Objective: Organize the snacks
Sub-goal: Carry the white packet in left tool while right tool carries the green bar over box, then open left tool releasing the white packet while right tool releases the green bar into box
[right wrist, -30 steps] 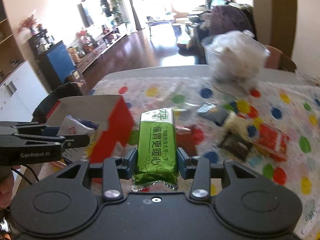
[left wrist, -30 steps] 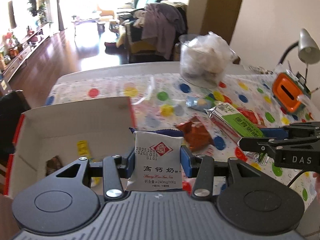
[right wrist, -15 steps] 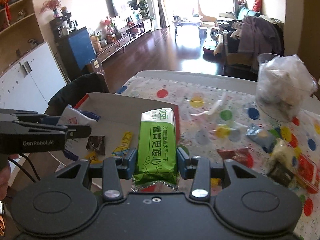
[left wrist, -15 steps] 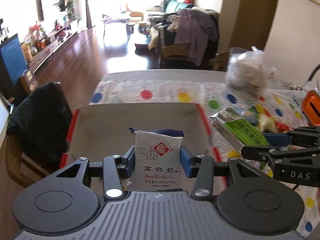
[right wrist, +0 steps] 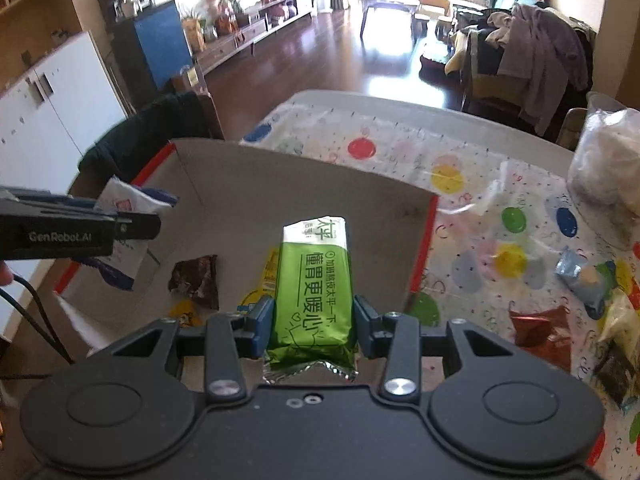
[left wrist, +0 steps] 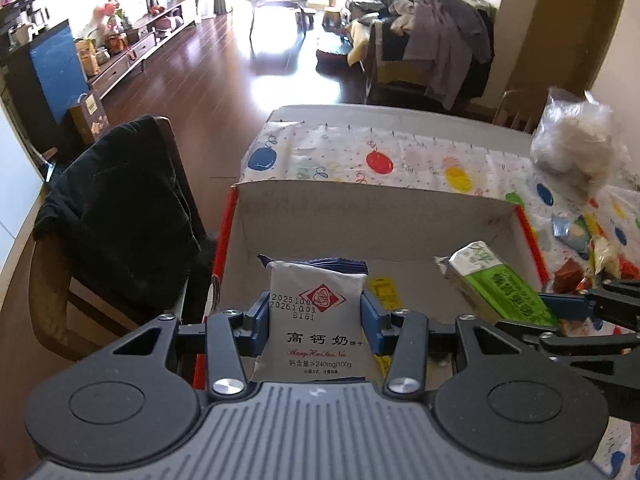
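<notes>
Both tools stand over the open cardboard box, each carrying one snack, so the step in hand appears to be the delivery of two packets into the box. The left tool is closed on a white biscuit packet with a red diamond mark, gripped across its width by the blue pads and held upright above the box's left half; the right wrist view shows the same packet hanging above the left wall. The right tool is closed on a green biscuit packet, held lengthwise and pointing into the box's middle. The next move, by judgement, calls for lowering each packet toward the box floor and opening the jaws, keeping the two tools apart, since they are near each other over one box. On the floor of the box already lie a dark brown wrapper and a yellow packet, the latter partly hidden under the green packet; a released snack would likely land on or beside them. On the polka-dot worktop to the right, loose snacks await: a pale blue packet and a red-brown wrapper. A clear bag of white contents stands further back, and a chair draped in dark cloth stands left of the box; neither obstructs the drop.
</notes>
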### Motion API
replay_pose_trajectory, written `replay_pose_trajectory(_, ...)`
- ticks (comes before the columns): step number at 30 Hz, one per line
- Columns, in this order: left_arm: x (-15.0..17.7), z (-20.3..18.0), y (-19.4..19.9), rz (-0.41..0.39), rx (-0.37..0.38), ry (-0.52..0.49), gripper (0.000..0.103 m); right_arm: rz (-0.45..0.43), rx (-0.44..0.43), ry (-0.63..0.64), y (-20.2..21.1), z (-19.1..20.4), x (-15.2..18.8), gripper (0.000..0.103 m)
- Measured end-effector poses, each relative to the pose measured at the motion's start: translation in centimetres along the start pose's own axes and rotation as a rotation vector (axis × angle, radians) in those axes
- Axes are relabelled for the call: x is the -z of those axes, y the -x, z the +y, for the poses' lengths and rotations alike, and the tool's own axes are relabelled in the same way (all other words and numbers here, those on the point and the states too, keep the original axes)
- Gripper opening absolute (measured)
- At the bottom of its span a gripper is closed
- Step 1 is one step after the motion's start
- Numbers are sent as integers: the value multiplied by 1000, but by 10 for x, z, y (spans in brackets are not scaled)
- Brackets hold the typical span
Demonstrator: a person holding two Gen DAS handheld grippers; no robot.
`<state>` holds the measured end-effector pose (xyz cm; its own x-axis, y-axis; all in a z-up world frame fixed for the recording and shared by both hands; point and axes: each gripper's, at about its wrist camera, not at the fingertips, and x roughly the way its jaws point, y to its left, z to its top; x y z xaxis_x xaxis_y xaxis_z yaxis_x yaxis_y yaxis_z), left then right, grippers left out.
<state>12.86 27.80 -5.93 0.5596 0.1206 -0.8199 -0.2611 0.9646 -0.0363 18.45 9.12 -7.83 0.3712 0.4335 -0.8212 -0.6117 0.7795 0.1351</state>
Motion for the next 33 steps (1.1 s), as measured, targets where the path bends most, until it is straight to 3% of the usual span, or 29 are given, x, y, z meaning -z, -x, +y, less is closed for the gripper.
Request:
replay_pose_trajectory(12, -10, -12, -41, 146, 15, -114, 45, 107, 15, -1, -51, 11, -10, 40)
replay_pose_trajectory(23, -17, -19, -64, 275, 2, -167, 46, 171, -6, 10, -64, 14, -8, 40)
replay_pose_trajectory(33, -17, -22, -63, 290, 4, -170, 46, 191, -30, 8, -63, 13, -8, 41)
